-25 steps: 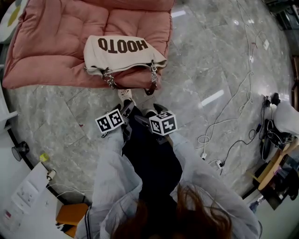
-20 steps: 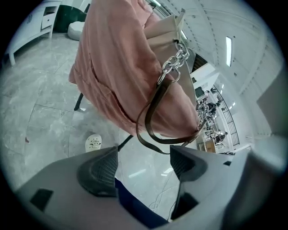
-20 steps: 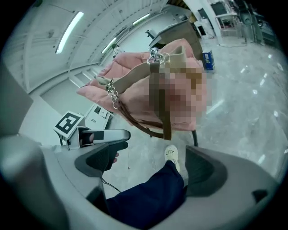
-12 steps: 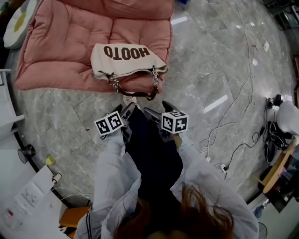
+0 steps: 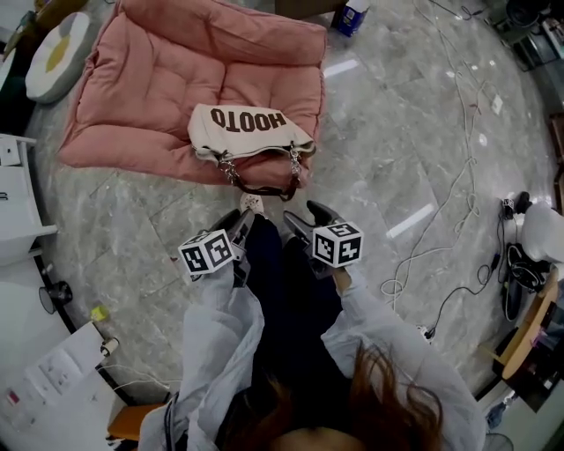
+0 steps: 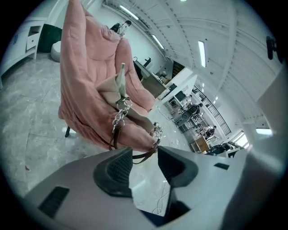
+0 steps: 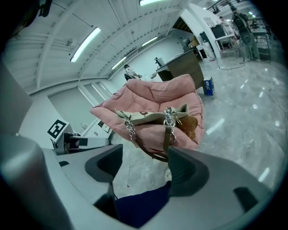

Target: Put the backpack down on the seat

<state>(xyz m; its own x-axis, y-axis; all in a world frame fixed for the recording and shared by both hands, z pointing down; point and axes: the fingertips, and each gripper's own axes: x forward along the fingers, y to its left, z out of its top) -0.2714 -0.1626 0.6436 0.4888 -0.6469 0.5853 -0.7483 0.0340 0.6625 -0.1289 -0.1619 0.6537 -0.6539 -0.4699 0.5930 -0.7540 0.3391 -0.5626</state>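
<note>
A cream bag (image 5: 247,132) printed with dark letters lies on the front edge of the pink cushioned seat (image 5: 150,97). Its chain-and-leather strap (image 5: 263,187) hangs over the seat's front. Both grippers are held close to the person's body, short of the seat and apart from the bag. My left gripper (image 5: 236,220) is open and its jaws are closing on nothing. My right gripper (image 5: 304,216) is likewise open and closing, with nothing between its jaws. In the left gripper view the bag (image 6: 114,87) and the seat (image 6: 81,81) show beyond my left gripper (image 6: 144,155). The right gripper view has the bag (image 7: 148,117) ahead of my right gripper (image 7: 144,157).
White cables (image 5: 441,194) trail over the marble floor at the right, near dark gear (image 5: 520,264). White furniture (image 5: 18,203) stands at the left, with a round cushion (image 5: 55,55) behind it. A bottle (image 5: 351,16) stands behind the seat. The person's shoe (image 5: 253,204) points at the seat.
The seat and the bag now lie farther from both grippers, which have drawn back toward the person. The bag stays put on the seat.
</note>
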